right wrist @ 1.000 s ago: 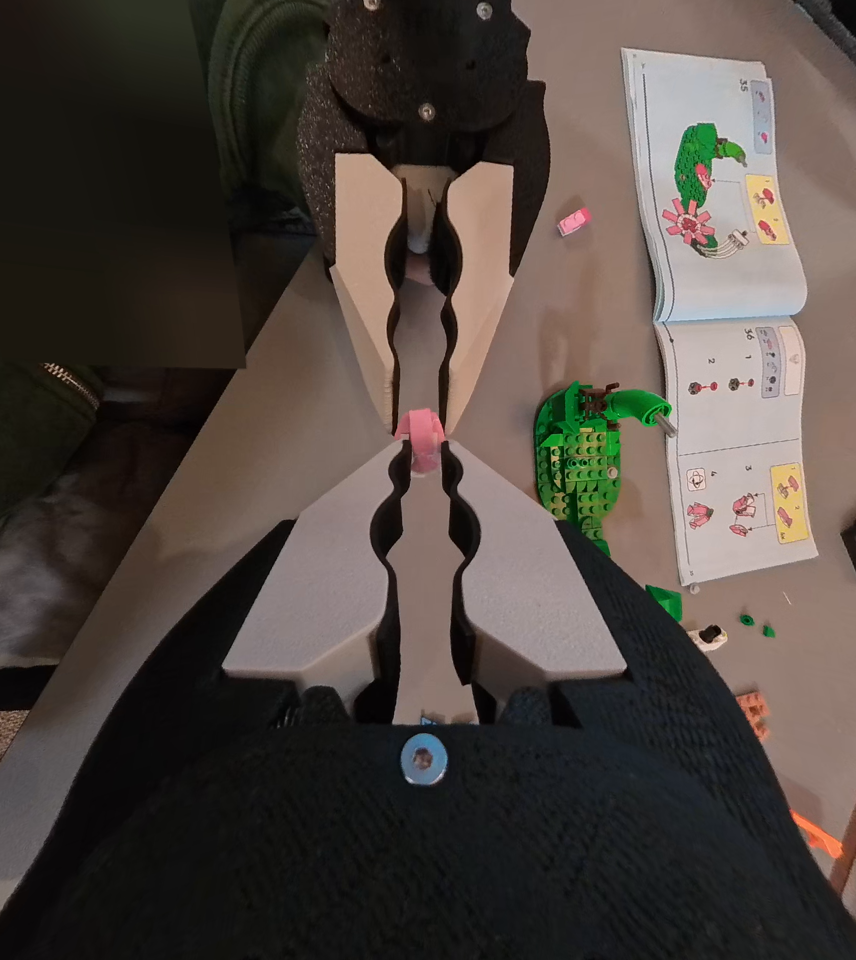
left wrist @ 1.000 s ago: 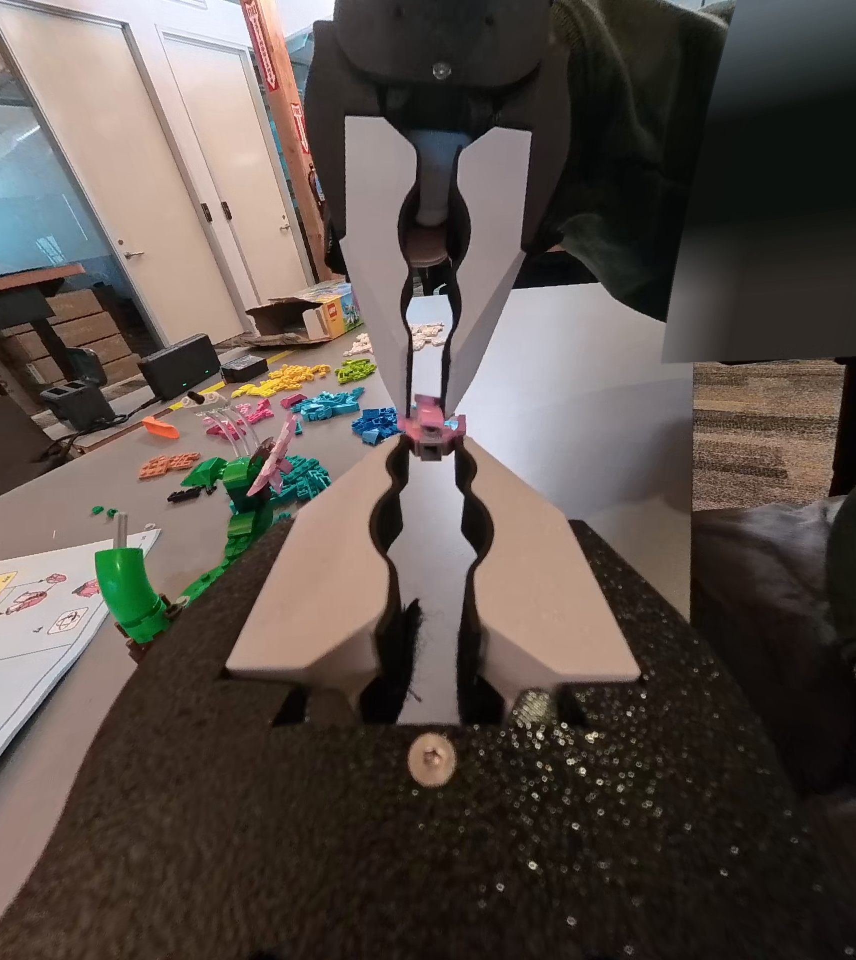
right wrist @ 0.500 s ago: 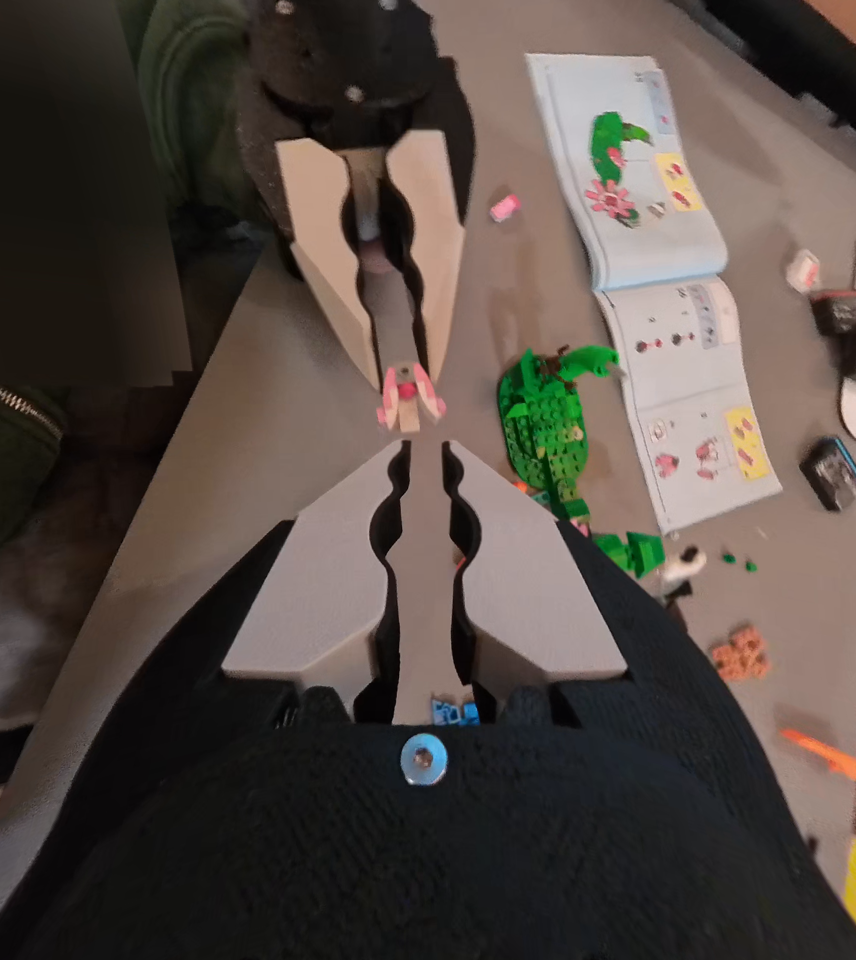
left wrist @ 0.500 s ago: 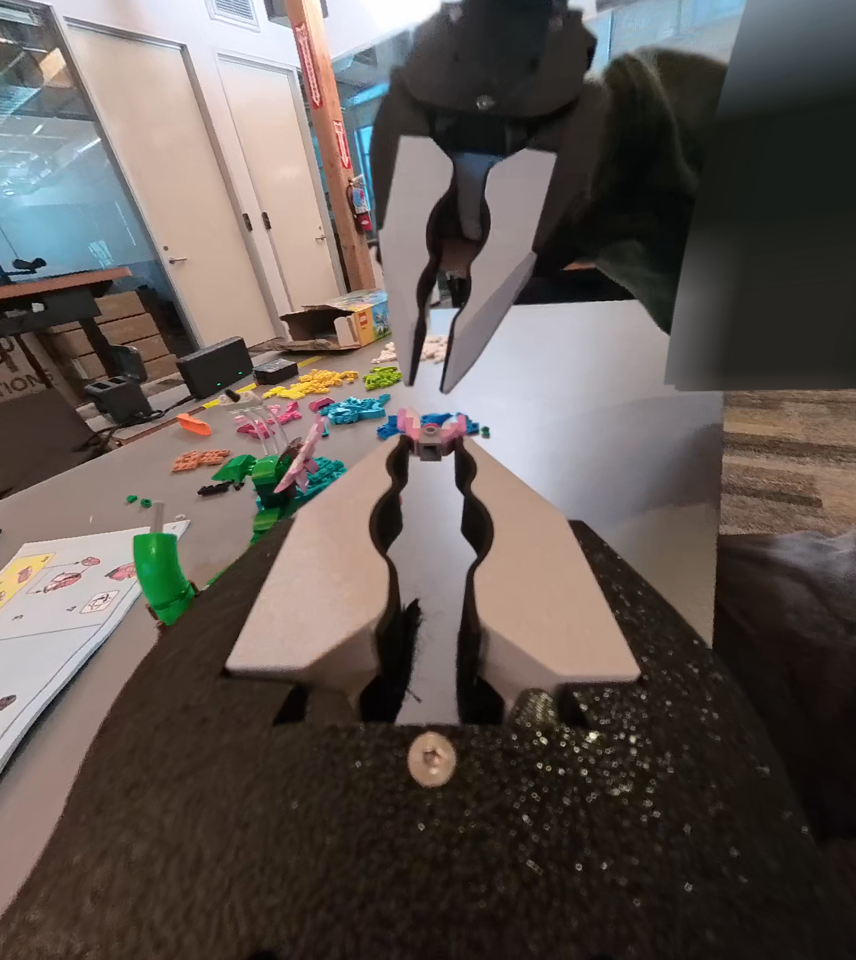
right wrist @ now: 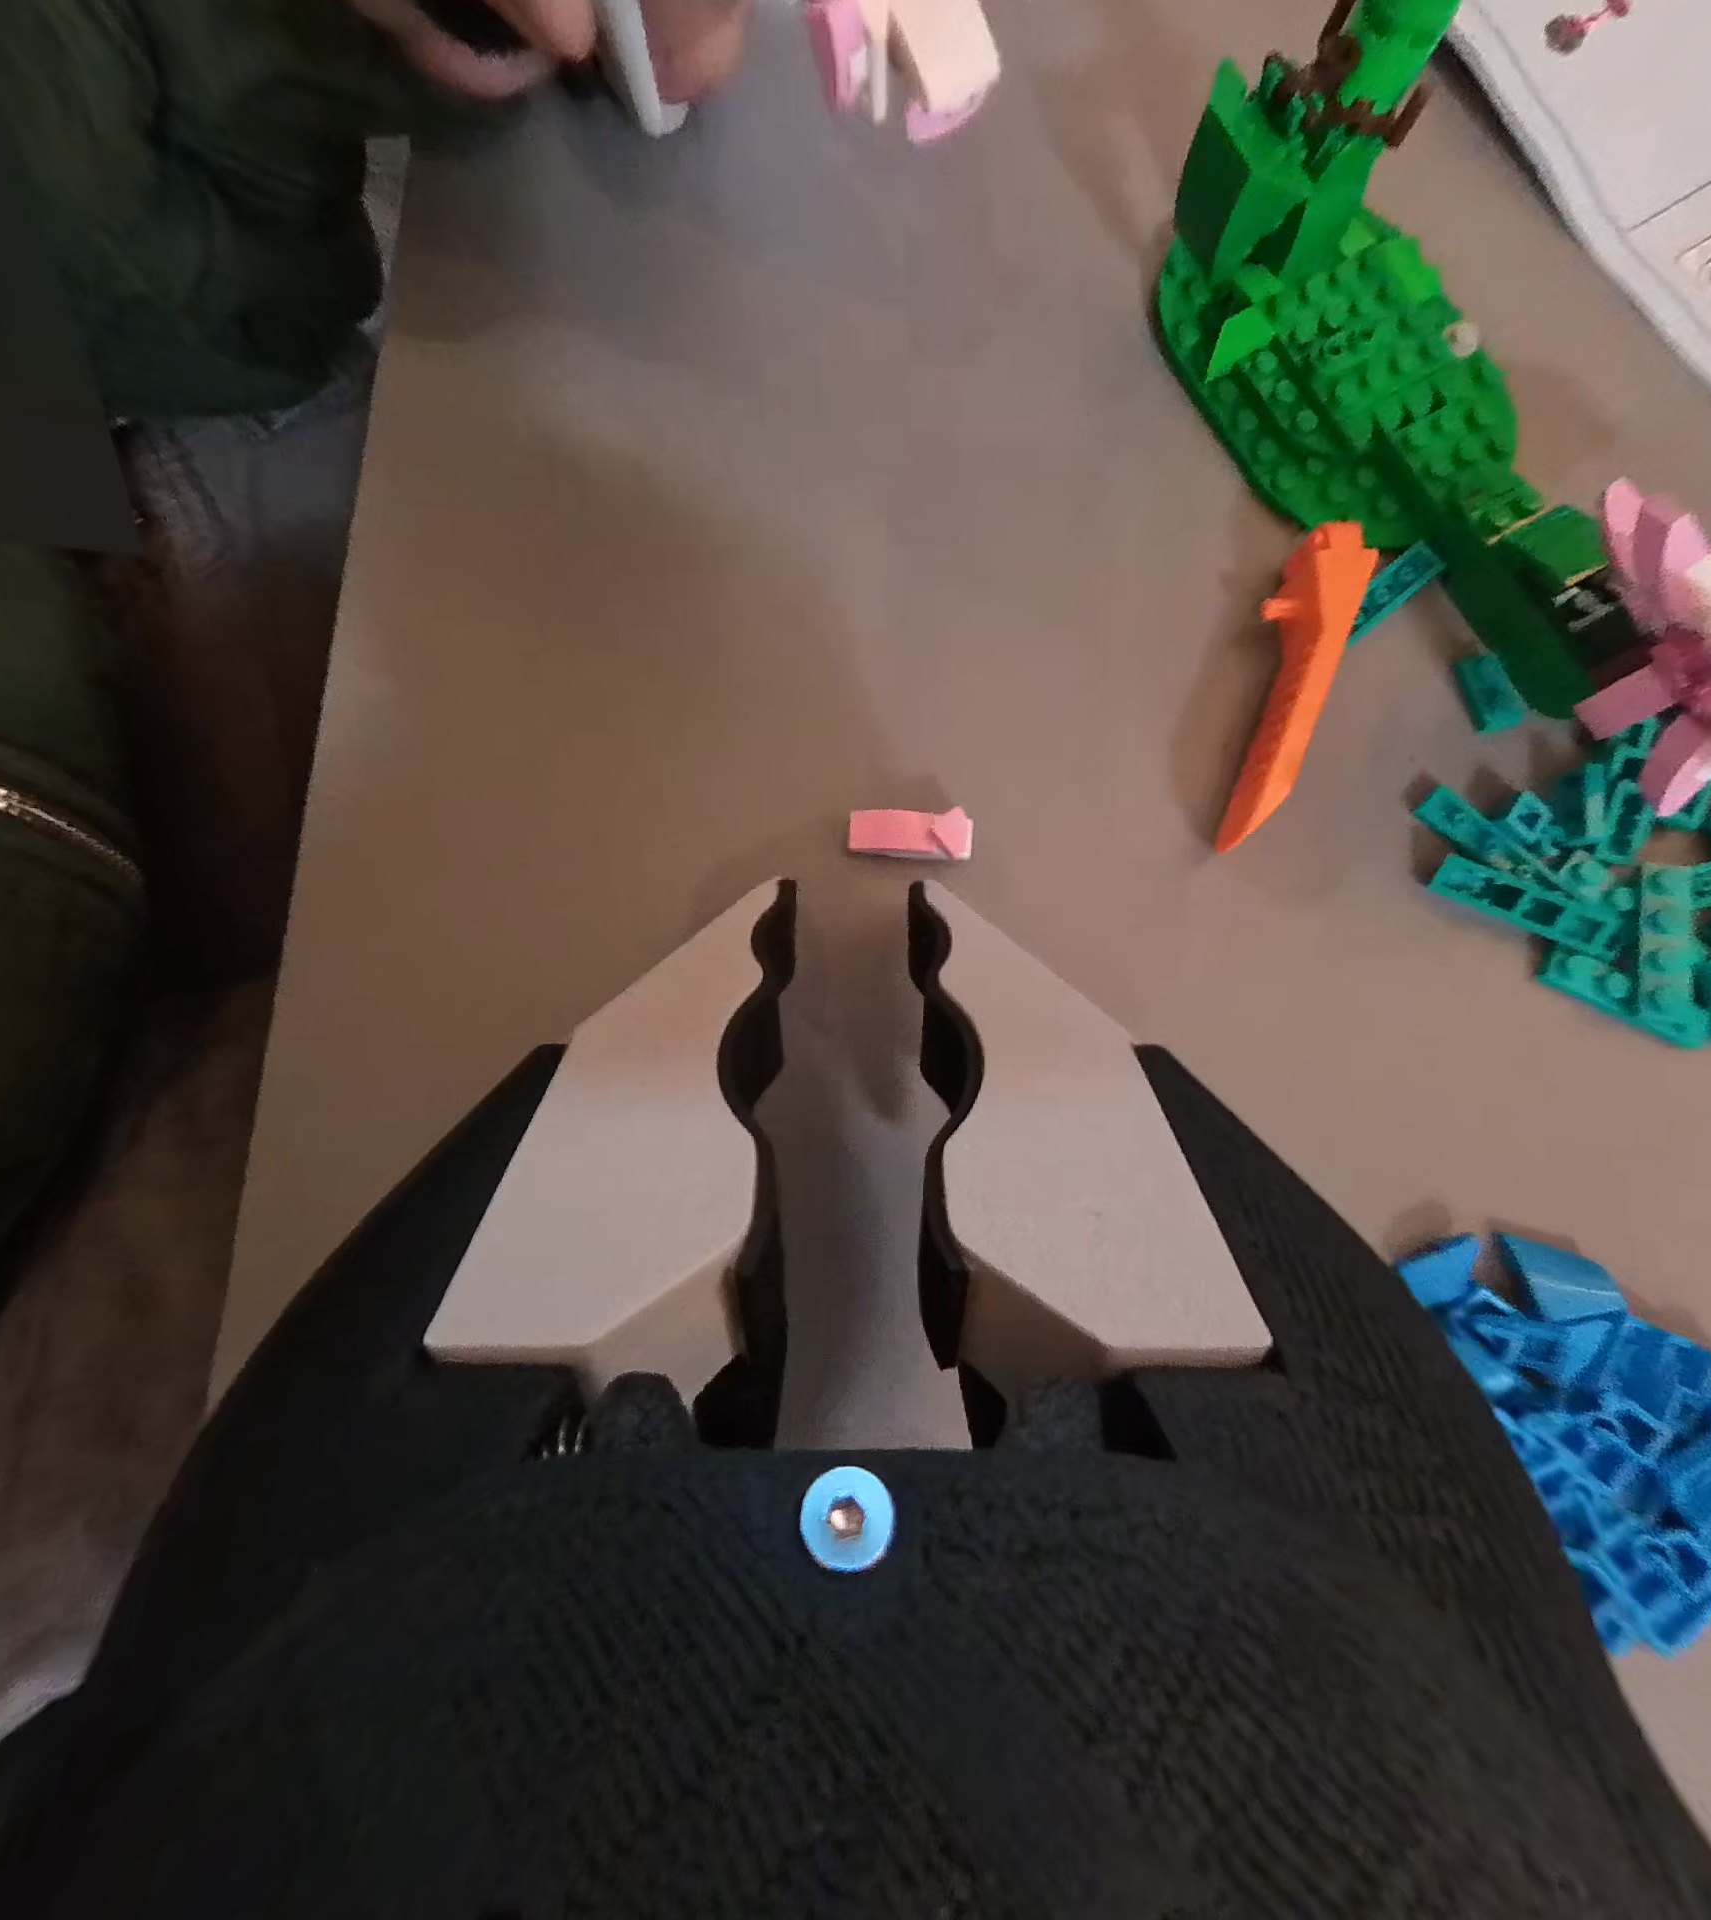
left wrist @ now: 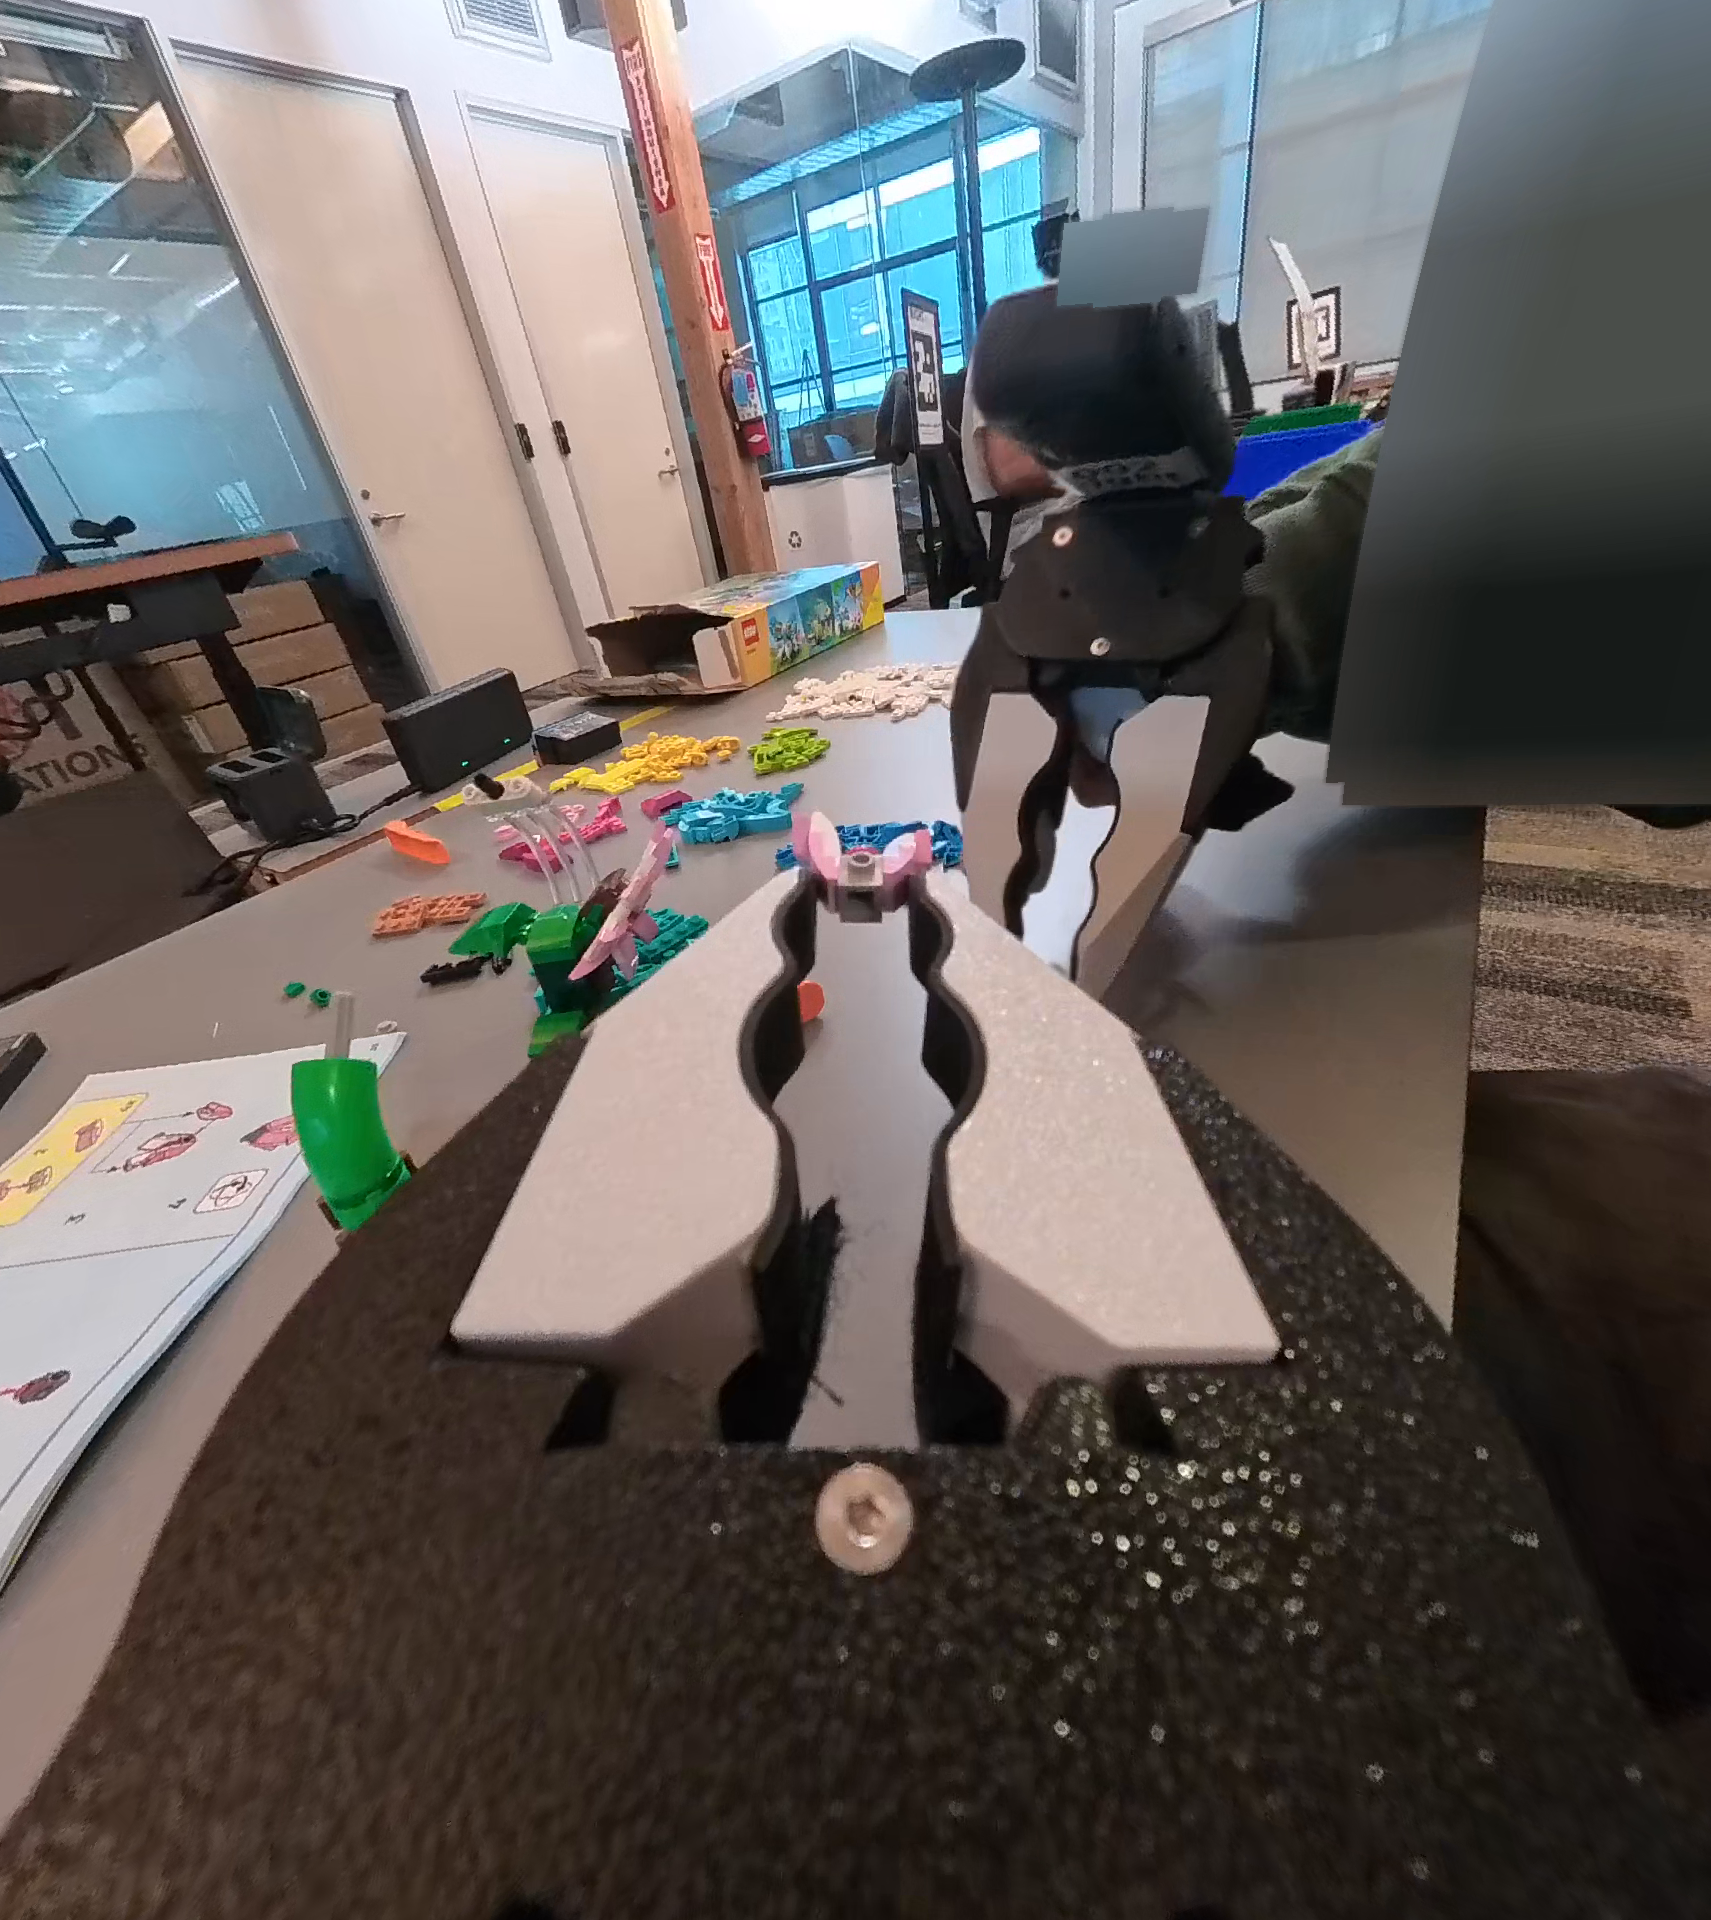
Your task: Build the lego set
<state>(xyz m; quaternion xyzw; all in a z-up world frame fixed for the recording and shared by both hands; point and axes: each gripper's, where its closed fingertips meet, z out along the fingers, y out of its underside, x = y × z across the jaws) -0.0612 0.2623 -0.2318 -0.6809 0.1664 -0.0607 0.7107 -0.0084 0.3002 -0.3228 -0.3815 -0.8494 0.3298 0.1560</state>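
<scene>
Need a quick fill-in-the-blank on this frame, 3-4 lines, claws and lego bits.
1. The left claw is shut on a small flower piece with petals coloured ____.
2. The right claw is ____ and holds nothing.
3. Just past the right claw's tips, a small ____ brick lies on the table.
4. The loose orange piece lies beside the ____ plant model.

Missing words: pink; open; pink; green
</scene>
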